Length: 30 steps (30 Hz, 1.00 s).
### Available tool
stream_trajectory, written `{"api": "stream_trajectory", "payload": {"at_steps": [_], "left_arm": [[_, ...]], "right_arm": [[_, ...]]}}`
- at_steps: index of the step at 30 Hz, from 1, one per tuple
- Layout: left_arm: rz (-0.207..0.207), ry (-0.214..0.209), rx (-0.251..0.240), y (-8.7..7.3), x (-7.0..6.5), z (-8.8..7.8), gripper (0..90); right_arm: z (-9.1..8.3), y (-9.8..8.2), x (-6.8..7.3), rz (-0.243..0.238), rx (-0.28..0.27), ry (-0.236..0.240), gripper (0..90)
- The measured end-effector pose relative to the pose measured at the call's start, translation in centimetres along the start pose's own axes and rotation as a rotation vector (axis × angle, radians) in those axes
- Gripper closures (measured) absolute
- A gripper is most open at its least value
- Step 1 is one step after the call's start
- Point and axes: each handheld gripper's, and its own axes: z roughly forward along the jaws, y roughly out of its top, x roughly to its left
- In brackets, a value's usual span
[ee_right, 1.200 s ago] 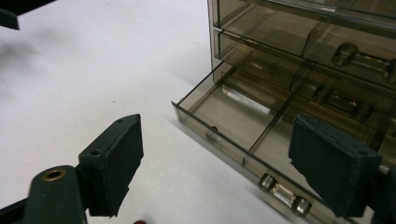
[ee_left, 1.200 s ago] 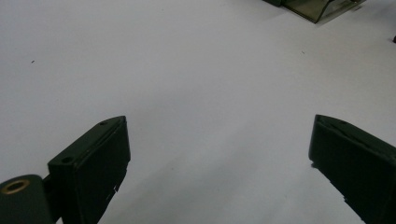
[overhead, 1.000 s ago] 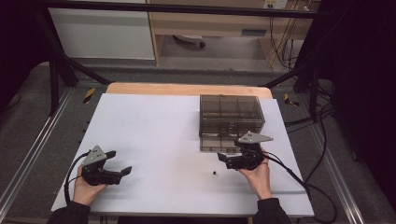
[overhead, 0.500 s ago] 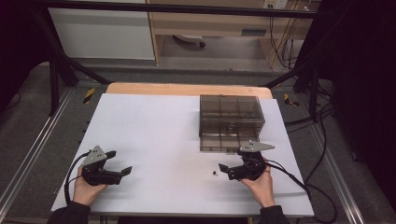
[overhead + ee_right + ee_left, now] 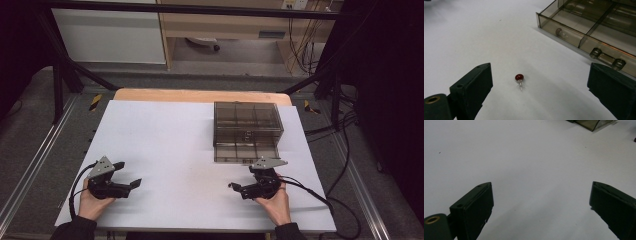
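White covers the worktop (image 5: 175, 145) where a person works with a pair of hand-held tongs. Near the front right corner the right gripper (image 5: 239, 189) lies low over the surface, its jaws spread wide and holding nothing. In the right gripper view a small pin with a round red head (image 5: 519, 78) rests on the white surface between those open jaws, touching neither, its clear shaft pointing toward the camera. In the high view the pin cannot be made out.

Just behind that gripper, toward the right edge of the worktop, stands a smoky see-through plastic box (image 5: 247, 131) with divided compartments. Its front lies near the jaws, and the right gripper view shows a small latch (image 5: 607, 58) on the box's near edge. A pale pin-like item (image 5: 560, 32) sits inside the nearest compartment, though its kind is too blurred to tell.

Near the front left corner the left gripper (image 5: 129, 182) rests in the person's left hand (image 5: 90, 202), jaws likewise wide apart and empty over bare white surface, well apart from the box and the pin. Cables trail from both grippers toward the front edge.
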Motion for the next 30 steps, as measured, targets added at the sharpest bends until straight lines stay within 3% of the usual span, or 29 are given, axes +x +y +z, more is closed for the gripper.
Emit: {"api": "stream_trajectory", "payload": {"at_steps": [8, 30], "left_arm": [[0.001, 0.000, 0.001, 0.0, 0.0, 0.0, 5.1], [0.002, -0.001, 0.002, -0.1, -0.1, 0.0, 5.1]], "right_arm": [[0.8, -0.7, 0.4, -0.037, 0.031, 0.017, 21.1], [2.0, -1.4, 0.9, -0.090, 0.031, 0.048, 63.4]]}}
